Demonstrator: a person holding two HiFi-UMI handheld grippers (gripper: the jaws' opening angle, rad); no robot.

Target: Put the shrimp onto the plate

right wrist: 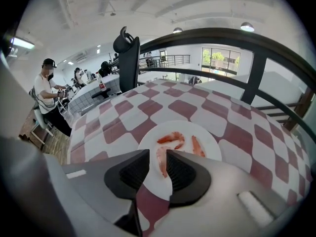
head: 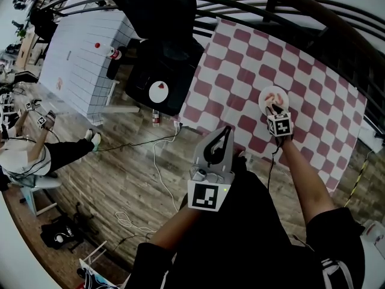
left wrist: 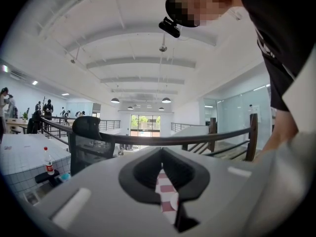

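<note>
I'm hovering the released right gripper astride one pale pink shrimp on the round white plate near the red-and-white checked table's near edge; pulling away askew risks dragging it off; left gripper is idling clenched, empty

The bench was covered by a red-and-white checked cloth, which lay flat. One round white plate rested directly on the cloth, toward the person's side of the bench and clear of its edge.
</note>
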